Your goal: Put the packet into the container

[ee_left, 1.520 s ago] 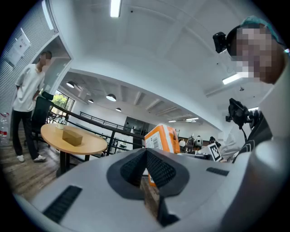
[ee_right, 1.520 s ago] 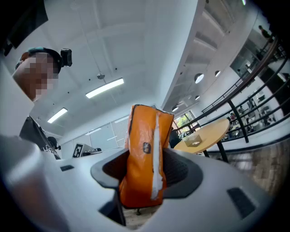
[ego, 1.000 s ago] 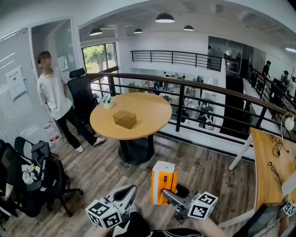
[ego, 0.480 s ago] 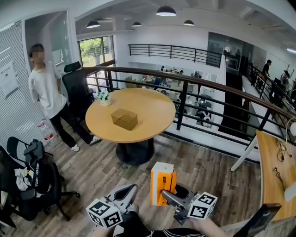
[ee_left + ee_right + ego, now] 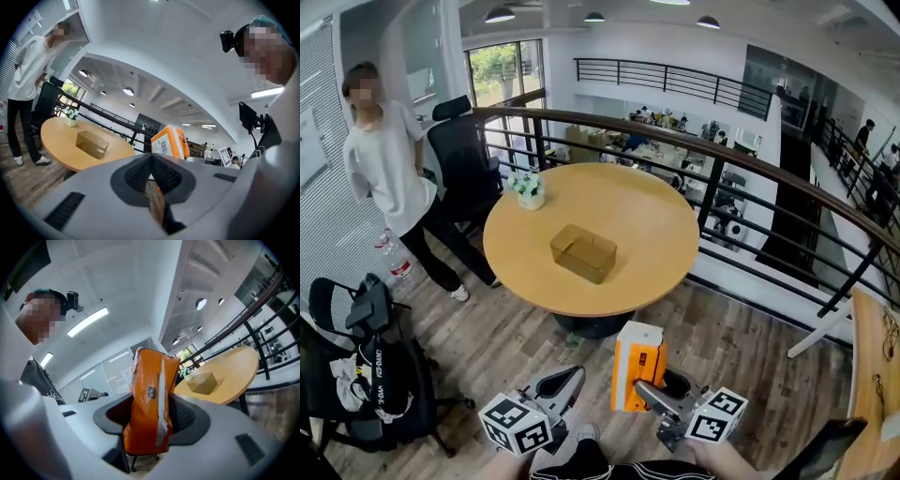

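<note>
The right tongs (image 5: 649, 392) clamp the orange packet (image 5: 637, 361) upright for carrying. The container (image 5: 583, 252) sits well apart on the round surface (image 5: 647, 211). The left tongs (image 5: 561, 382) are closed and empty.

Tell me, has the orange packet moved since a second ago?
Yes. The orange packet, clamped in the right tool, has come nearer the round table; the floor gap between them has shrunk.
</note>
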`<act>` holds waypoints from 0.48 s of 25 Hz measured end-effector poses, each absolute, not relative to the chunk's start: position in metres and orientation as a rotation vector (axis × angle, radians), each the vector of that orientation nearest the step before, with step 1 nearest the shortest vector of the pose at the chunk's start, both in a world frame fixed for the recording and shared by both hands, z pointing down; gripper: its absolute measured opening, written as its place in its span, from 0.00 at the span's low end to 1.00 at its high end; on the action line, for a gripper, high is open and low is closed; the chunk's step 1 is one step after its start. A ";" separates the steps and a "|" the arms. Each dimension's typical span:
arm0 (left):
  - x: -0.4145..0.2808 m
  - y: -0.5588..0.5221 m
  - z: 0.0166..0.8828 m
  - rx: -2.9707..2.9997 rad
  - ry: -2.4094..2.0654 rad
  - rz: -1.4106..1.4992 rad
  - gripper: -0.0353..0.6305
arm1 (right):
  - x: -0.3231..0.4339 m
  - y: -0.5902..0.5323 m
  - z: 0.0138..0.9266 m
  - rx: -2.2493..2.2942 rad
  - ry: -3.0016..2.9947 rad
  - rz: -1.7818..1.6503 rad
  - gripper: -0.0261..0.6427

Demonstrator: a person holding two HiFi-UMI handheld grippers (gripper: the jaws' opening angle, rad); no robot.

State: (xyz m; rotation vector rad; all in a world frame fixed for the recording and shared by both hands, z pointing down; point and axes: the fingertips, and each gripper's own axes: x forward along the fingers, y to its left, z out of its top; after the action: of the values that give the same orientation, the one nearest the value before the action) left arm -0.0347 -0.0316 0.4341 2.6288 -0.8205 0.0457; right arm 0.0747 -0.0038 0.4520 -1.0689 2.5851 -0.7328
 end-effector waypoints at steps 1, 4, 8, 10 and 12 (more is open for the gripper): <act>-0.039 -0.046 0.434 2.628 -0.819 0.055 0.06 | 0.069 -0.017 0.451 -1.073 2.586 -0.736 0.37; -0.049 -0.082 0.433 2.631 -0.805 0.071 0.06 | 0.055 -0.052 0.451 -1.085 2.582 -0.752 0.37; -0.053 -0.116 0.428 2.639 -0.778 0.053 0.06 | 0.050 -0.083 0.450 -1.114 2.581 -0.767 0.37; -0.055 -0.128 0.427 2.649 -0.768 0.054 0.06 | 0.049 -0.094 0.451 -1.126 2.579 -0.780 0.37; -0.059 -0.137 0.428 2.659 -0.756 0.063 0.06 | 0.045 -0.102 0.453 -1.141 2.576 -0.792 0.37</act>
State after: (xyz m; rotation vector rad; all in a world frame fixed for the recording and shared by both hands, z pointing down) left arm -0.0587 -0.1366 0.4285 2.6585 -0.7558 0.0629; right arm 0.0455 -0.1017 0.4532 -1.1414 2.5756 -0.7920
